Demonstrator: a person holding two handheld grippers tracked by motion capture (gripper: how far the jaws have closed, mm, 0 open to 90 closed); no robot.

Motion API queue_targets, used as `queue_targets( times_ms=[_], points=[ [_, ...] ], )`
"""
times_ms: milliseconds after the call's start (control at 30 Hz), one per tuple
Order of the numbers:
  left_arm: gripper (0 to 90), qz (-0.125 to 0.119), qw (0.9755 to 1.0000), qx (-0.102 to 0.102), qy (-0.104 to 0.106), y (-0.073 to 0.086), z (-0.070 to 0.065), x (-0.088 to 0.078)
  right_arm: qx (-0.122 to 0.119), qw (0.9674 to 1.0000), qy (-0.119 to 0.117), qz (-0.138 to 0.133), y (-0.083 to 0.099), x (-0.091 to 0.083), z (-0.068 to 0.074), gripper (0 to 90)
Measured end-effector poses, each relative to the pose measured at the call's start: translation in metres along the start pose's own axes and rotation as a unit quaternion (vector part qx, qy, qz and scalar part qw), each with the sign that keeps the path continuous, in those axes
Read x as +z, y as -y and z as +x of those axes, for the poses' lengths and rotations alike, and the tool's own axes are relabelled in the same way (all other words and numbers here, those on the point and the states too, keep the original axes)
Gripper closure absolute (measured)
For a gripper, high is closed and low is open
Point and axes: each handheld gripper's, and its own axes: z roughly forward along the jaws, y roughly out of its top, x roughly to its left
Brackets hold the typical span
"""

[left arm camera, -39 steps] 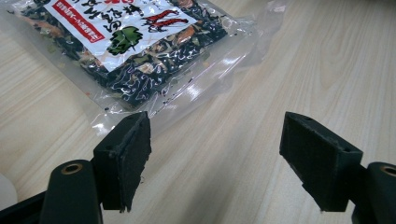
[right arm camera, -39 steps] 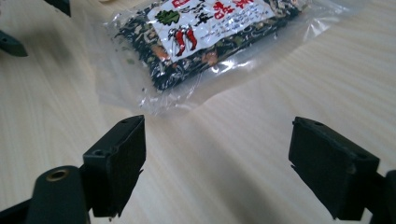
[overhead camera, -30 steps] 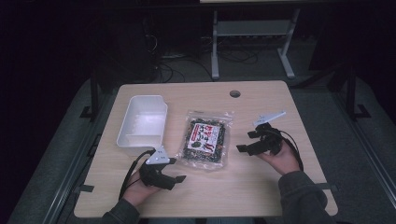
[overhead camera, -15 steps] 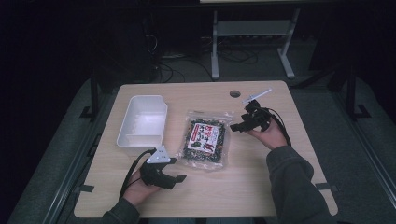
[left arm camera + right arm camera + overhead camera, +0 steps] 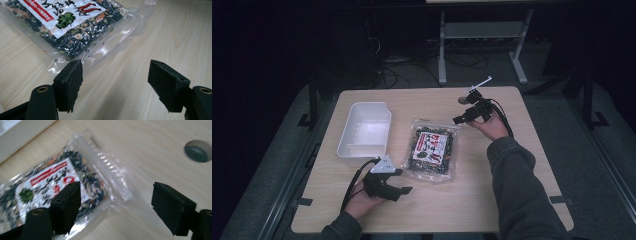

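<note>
The right gripper [image 5: 460, 119] has travelled from the right side of the surface [image 5: 512, 200] toward its far edge and now hangs above the far right corner of the sealed packet of dried food [image 5: 432, 152], near the round cable hole [image 5: 462, 100]. Its jaws have just been closing a little yet remain wide, with nothing between them; in the right gripper view the packet's clear sealed end [image 5: 110, 182] lies below and ahead of the jaws. The left gripper [image 5: 404, 190] has kept its place at the near edge, jaws wide and empty, just beside the packet's near left corner [image 5: 72, 57]. The packet lies flat at the middle of the surface, with the white bin [image 5: 364, 130] to its left. The shift suggests a two-ended pickup is being set up, probably for transfer into the bin.
</note>
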Motion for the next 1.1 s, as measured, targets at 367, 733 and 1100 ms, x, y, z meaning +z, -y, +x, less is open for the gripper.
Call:
queue_targets(
  times_ms=[367,733,1100],
  points=[
    [24.9,0.003,1.0,-0.001,-0.003,0.0,0.001,0.002,0.046,0.9979,0.01,0.044,-0.004,0.03,-0.011,26.6],
    [24.4,0.01,0.9999,0.0,0.004,-0.003,0.003,0.006,0.1,0.9931,0.005,0.061,0.006,0.052,-0.029,32.6],
    [23.9,0.011,0.9999,0.004,0.006,-0.003,0.002,0.007,0.133,0.9888,-0.046,0.048,0.015,0.057,-0.039,55.0]
  ],
)
